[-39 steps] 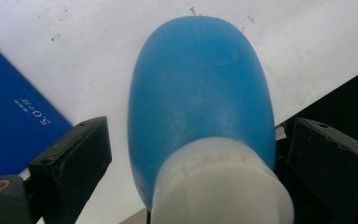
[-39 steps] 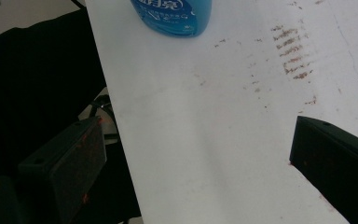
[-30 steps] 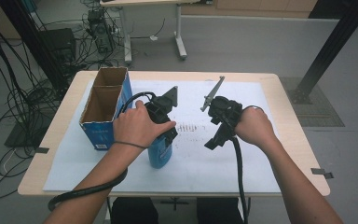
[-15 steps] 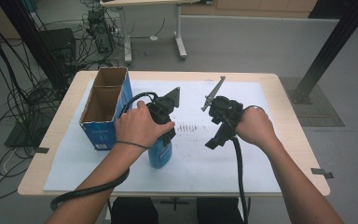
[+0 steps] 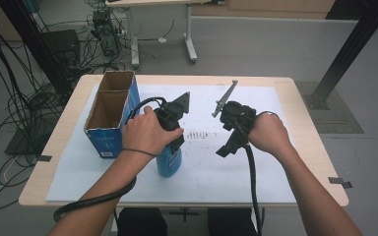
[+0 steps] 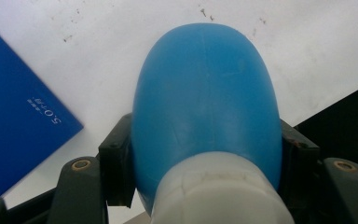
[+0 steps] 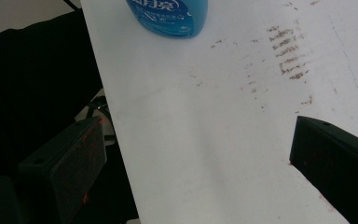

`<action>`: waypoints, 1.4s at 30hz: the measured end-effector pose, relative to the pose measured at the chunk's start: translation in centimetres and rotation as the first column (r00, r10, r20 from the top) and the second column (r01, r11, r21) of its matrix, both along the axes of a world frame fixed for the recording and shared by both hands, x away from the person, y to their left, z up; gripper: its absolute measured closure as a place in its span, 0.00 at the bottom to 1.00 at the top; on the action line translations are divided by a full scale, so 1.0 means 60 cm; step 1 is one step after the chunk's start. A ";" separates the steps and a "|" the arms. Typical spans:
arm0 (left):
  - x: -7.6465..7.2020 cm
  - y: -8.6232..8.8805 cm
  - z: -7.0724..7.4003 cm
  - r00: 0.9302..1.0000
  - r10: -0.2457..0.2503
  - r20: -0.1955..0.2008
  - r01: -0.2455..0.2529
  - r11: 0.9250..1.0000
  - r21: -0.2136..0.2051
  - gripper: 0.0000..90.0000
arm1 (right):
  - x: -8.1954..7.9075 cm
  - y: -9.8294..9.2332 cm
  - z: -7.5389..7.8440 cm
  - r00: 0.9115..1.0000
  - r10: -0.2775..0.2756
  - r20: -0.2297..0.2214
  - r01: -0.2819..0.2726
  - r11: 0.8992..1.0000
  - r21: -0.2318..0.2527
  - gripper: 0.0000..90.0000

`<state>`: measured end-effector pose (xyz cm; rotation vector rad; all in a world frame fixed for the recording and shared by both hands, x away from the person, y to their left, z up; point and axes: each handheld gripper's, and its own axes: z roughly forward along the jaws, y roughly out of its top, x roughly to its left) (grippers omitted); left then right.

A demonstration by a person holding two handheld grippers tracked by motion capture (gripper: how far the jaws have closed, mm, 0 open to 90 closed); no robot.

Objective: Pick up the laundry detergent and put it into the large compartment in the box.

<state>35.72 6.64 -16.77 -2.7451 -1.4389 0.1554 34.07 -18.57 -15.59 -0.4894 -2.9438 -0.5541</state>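
A blue bottle (image 5: 169, 163) with a white neck stands upright on the white sheet near the table's front, just right of the box. My left gripper (image 5: 173, 146) reaches down over its top. In the left gripper view the pads (image 6: 116, 163) press on both sides of the bottle (image 6: 205, 102) just below the neck; these jaws have just been closing on it. My right gripper (image 5: 228, 146) hovers open over the sheet to the right of the bottle. Its jaws (image 7: 200, 158) stand wide apart with nothing between them, and the bottle's base (image 7: 168, 16) shows ahead.
An open-topped blue cardboard box (image 5: 109, 140) with two compartments stands at the table's left, close to my left hand. Brown smudges (image 5: 200, 133) mark the white sheet (image 5: 275, 172) between the grippers. Cables trail off the front edge.
Neither hand has shifted, and the bottle stands in the same spot under the left gripper.
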 end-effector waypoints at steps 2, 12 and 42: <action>0.000 -0.001 0.000 1.000 -0.003 -0.001 0.003 1.000 0.003 0.41 | 0.000 0.001 0.000 1.000 0.001 -0.001 -0.001 1.000 -0.002 0.04; -0.001 0.002 0.000 1.000 0.003 0.002 -0.003 1.000 -0.005 0.41 | 0.001 0.002 -0.002 1.000 0.002 -0.002 -0.002 1.000 -0.002 0.04; -0.001 0.002 -0.001 1.000 0.000 0.001 0.000 1.000 -0.005 0.41 | 0.006 0.003 -0.004 1.000 -0.002 -0.006 0.002 1.000 0.001 0.04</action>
